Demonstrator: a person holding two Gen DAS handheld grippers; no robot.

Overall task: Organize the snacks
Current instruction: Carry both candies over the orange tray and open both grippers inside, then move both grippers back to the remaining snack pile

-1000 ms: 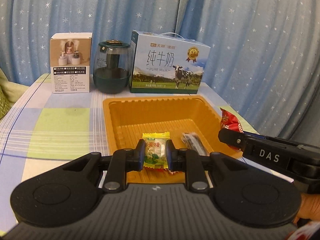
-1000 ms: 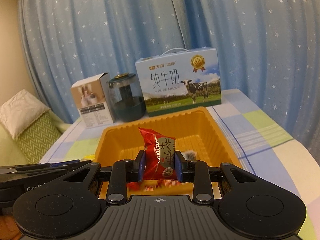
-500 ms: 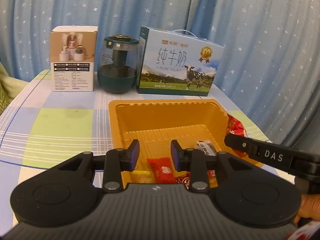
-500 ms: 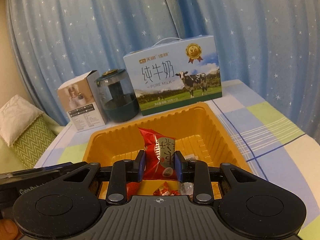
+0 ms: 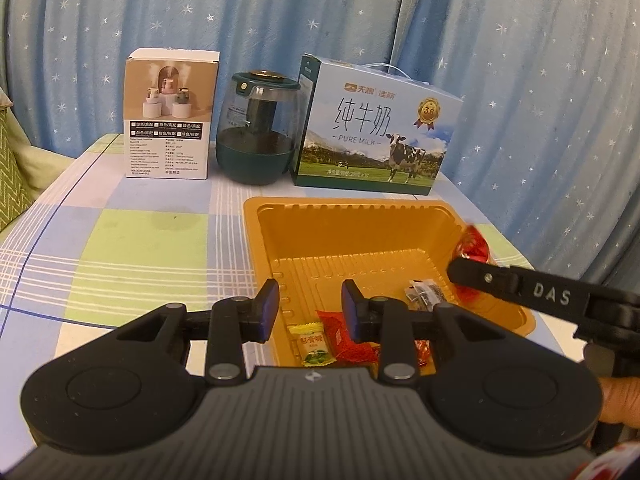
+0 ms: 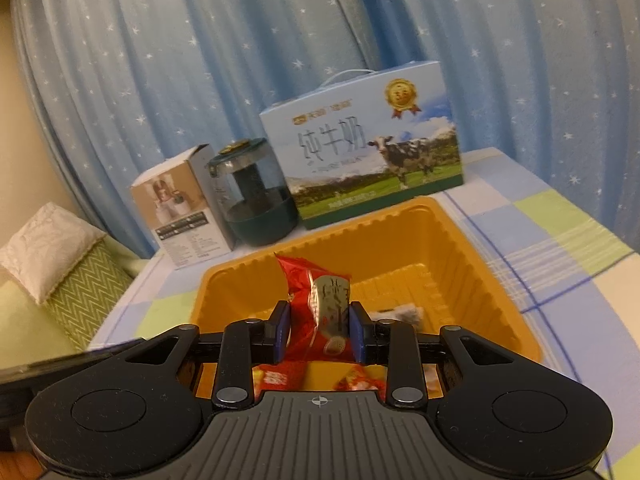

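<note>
Red snack packet clamped in our right gripper above orange tray; our left gripper spread wide, empty, over green candy.

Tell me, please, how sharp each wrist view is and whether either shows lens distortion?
Left wrist view: crisp; the lettering on the milk carton reads clearly. Right wrist view: softer, with the milk carton lettering smeared and the red snack packet slightly blurred. Both views: fisheye bending of the curtain folds, dark vignetted corners.
</note>
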